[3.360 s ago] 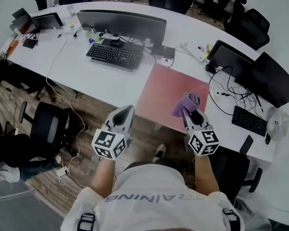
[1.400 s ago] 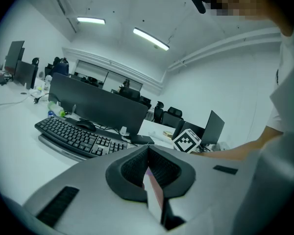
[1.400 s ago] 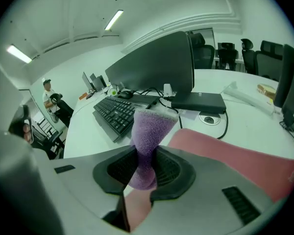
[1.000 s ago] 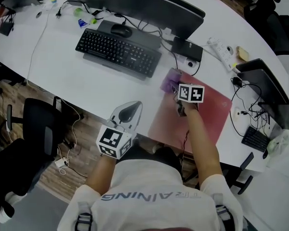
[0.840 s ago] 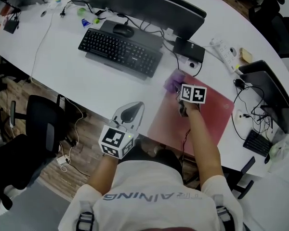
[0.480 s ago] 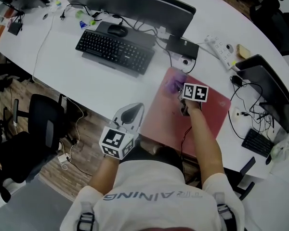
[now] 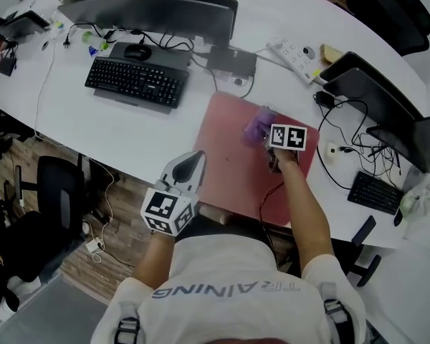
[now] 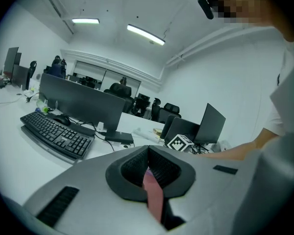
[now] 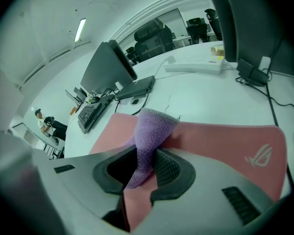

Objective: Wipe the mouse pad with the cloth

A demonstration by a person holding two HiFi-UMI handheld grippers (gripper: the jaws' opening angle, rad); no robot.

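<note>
A pink mouse pad [image 7: 233,160] lies on the white desk in front of me. My right gripper [image 7: 267,136] is shut on a purple cloth [image 7: 258,125] and presses it on the far right part of the pad. In the right gripper view the cloth [image 9: 149,133] stands up between the jaws over the pad [image 9: 225,141], near its logo corner. My left gripper [image 7: 190,165] hovers at the desk's front edge, left of the pad, shut with nothing in it; its pads [image 8: 159,168] meet in the left gripper view.
A black keyboard [image 7: 136,83], mouse [image 7: 137,51] and wide monitor [image 7: 150,9] stand left of the pad. A power strip [image 7: 295,51], cables and dark laptops [image 7: 365,84] lie to the right. An office chair [image 7: 54,185] is below the desk edge.
The right gripper has slid the cloth from the pad's far left corner rightward across its far part. Earlier it held the cloth above the pad. The left gripper stayed shut and low.
</note>
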